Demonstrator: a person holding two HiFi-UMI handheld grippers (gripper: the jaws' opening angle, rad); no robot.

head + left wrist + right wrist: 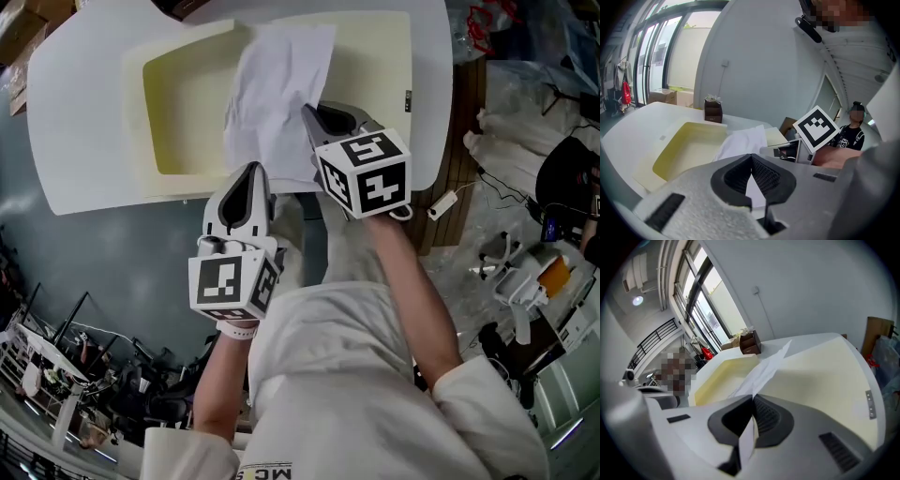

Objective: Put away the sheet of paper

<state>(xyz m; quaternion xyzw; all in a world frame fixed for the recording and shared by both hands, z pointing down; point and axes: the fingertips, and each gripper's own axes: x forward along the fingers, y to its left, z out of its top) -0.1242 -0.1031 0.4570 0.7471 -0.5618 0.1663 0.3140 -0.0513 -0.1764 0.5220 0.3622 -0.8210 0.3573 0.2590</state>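
One cream tray (183, 117) lies at my left. My left claw (252, 169) is pressed together, empty, near the tray's edge. My right claw (307, 111) pinches the one sheet of paper (277, 80), which hangs over the tray. Both are over one white table (80, 112). Tall windows (654, 56) line the room.

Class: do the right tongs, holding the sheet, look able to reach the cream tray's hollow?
Probably yes. The right tongs, shut on the sheet, hang over the cream tray beside its hollow, which is open on top; only the sheet itself overlaps its edge.
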